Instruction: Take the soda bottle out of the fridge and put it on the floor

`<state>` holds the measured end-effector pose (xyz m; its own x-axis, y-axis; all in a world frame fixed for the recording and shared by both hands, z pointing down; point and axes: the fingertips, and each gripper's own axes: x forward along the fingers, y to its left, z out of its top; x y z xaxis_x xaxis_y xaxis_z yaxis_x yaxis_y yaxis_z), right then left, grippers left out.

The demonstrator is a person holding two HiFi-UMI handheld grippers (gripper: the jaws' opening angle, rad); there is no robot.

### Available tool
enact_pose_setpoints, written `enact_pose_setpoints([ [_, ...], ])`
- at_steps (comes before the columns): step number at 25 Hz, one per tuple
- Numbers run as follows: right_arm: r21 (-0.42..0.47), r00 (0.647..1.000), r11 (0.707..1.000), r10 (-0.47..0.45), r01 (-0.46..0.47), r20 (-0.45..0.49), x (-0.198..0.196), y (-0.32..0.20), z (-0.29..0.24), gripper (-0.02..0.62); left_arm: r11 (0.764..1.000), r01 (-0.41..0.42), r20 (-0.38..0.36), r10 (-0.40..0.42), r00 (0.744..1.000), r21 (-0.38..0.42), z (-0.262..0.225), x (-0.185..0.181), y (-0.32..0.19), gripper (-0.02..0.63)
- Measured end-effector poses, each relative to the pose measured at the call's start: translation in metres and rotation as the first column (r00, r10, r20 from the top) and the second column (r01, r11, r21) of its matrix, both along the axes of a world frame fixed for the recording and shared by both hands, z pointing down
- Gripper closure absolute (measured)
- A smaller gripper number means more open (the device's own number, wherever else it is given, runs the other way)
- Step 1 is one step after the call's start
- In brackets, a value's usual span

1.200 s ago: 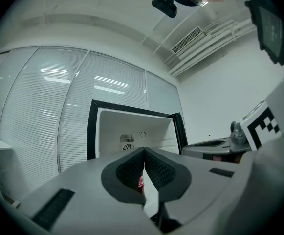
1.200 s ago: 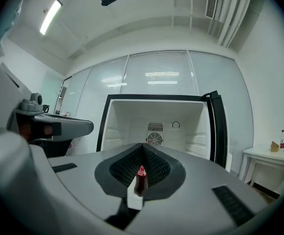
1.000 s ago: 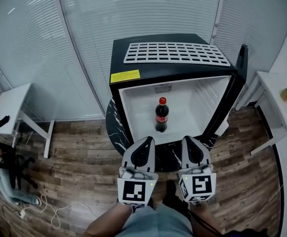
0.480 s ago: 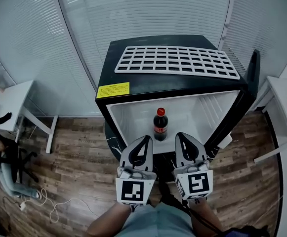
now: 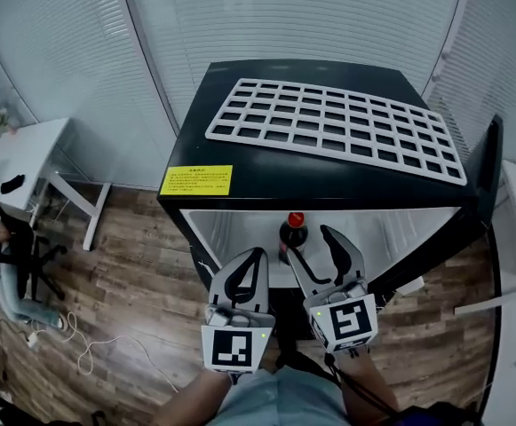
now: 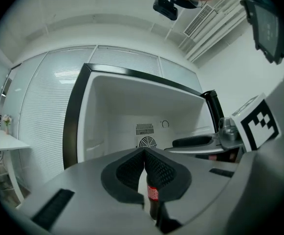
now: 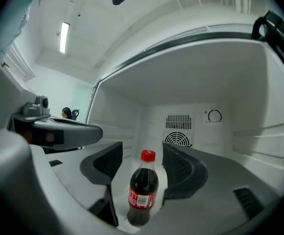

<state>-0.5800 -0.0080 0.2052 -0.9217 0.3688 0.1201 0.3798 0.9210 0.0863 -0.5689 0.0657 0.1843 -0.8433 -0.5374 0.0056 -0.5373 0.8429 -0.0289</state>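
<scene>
A soda bottle (image 5: 294,229) with a red cap and dark drink stands upright inside the open black fridge (image 5: 329,177). My right gripper (image 5: 309,242) reaches into the fridge opening, its jaws opening wide. In the right gripper view the bottle (image 7: 143,190) stands in the gap between the jaws of the right gripper (image 7: 142,161), and neither pad touches it. My left gripper (image 5: 256,256) hangs shut just in front of the fridge, to the bottle's left. In the left gripper view, the left gripper (image 6: 144,153) hides most of the bottle (image 6: 153,199).
A white wire rack (image 5: 337,127) lies on the fridge top. The fridge door (image 5: 487,162) stands open at the right. A white table (image 5: 27,153) and a seated person are at the left, with cables (image 5: 84,355) on the wooden floor. Blinds cover the wall behind.
Both grippers have moved forward to the fridge opening. The right jaws, shut before, now stand wide with the bottle between them. The left stays shut.
</scene>
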Motion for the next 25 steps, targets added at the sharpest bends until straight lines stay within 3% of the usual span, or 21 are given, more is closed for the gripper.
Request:
enact_pose_setpoints([
  [5, 0.014, 0.999, 0.999, -0.044, 0.044, -0.022, -0.029, 0.006, 0.012, 0.319, 0.999, 0.042, -0.036, -0.043, 0.998, -0.023, 0.015, -0.014, 0.004, 0.589],
  [11, 0.018, 0.996, 0.996, -0.087, 0.087, -0.036, -0.059, 0.025, 0.026, 0.319, 0.997, 0.072, -0.024, -0.073, 0.997, -0.034, 0.020, -0.029, 0.019, 0.589],
  [25, 0.037, 0.983, 0.986, -0.156, 0.160, -0.101, -0.078, 0.019, 0.045, 0.373, 0.996, 0.069, -0.037, -0.071, 0.997, -0.048, 0.031, -0.033, -0.006, 0.589],
])
